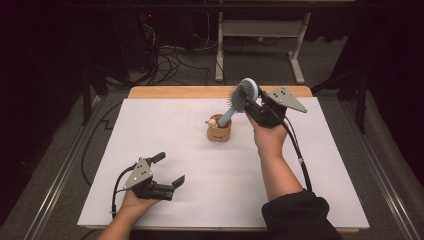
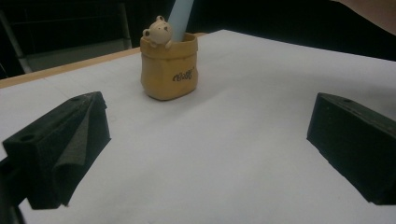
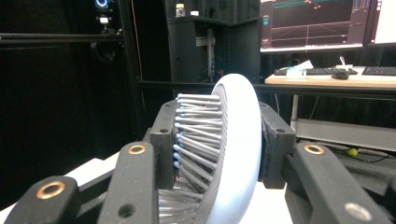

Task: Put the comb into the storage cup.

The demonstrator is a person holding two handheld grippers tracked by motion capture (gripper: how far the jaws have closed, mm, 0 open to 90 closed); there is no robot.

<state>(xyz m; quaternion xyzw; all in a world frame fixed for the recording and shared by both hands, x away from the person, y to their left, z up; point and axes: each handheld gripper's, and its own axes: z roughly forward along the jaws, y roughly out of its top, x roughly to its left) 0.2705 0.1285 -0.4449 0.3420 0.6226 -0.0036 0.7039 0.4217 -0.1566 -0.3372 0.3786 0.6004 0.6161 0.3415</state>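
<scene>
On the desk: a white sheet covers most of the wooden desk; the wood peeks out along the far edge.
Cup: a small tan cup stands upright near the middle of the white sheet, toward the far side. From the left gripper view it looks like a little bag with dark writing on its front.
Bear: a tiny bear figure hangs over the cup's rim.
Brush: a light blue hairbrush leans with its handle down in the cup and its round head up and to the right. The grey bristles face left in the high view.
Right gripper: the right gripper is raised above the desk, just right of the cup. It pinches the brush head. In the right gripper view one jaw sits against the bristles and the other against the smooth blue back.
Right hand: the right hand holds that gripper from below, and a dark sleeve covers the arm near the bottom edge.
Left gripper: the left gripper rests low near the front left of the sheet, well apart from the cup. Its jaws are spread wide with nothing between them.
Left hand: the left hand holds it from behind.
Beyond the desk: dark floor with cables and the legs of a white frame.
</scene>
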